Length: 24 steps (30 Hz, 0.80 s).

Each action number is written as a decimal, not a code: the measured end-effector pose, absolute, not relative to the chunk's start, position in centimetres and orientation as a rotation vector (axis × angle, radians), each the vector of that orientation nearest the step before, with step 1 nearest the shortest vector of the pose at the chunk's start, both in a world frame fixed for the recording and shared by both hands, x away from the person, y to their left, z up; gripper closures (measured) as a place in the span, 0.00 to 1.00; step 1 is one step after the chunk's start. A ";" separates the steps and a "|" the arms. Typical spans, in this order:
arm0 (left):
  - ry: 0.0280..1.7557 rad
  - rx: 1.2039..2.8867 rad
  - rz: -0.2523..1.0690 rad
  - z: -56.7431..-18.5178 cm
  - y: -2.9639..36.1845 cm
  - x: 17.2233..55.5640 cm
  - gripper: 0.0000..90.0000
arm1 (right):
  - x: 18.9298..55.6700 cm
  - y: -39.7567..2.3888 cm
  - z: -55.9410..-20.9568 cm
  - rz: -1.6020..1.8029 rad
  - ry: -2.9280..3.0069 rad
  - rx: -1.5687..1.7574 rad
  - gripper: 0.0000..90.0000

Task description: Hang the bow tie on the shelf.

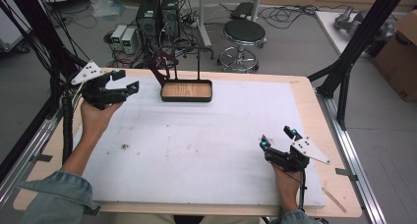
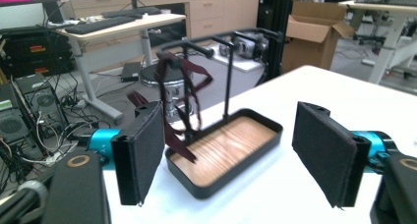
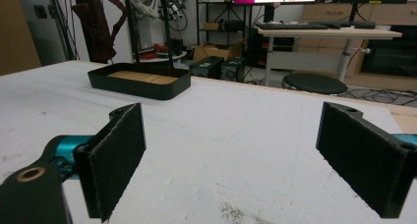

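Already the dark red strap point(image 2: 179, 103) hangs draped over the black stand point(image 1: 187, 89) at the counter's point(image 1: 206, 150) far edge, just ahead of the left hand-held gripper point(image 1: 124, 81), spread and empty. The right hand-held gripper point(image 1: 278, 138), also spread, rests well apart.

High view looks down over the table; both gripper views face, low, the shared tray point(image 1: 187, 91).
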<state>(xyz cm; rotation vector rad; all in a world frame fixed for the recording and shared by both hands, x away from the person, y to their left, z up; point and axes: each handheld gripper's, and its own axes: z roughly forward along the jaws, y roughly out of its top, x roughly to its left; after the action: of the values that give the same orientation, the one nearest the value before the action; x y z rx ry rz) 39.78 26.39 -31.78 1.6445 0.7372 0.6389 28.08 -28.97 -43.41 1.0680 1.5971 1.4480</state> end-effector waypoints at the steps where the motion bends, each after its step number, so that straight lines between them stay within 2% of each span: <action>1: 0.731 1.656 0.645 -32.1 26.4 38.9 0.29 | 28.1 -29.0 -43.4 1.447 1.595 1.064 0.12; 11: 0.738 1.671 0.635 -34.3 26.6 35.8 0.24 | 28.1 -28.9 -43.4 1.448 1.598 1.072 0.12; 24: 0.806 1.697 0.632 -37.4 27.1 33.9 0.21 | 28.1 -28.9 -43.4 1.444 1.598 1.070 0.12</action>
<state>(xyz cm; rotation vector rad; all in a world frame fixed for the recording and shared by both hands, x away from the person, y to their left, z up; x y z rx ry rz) 33.91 27.11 -37.35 1.6967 0.8057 0.6319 28.10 -28.95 -43.42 1.0702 1.5984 1.4442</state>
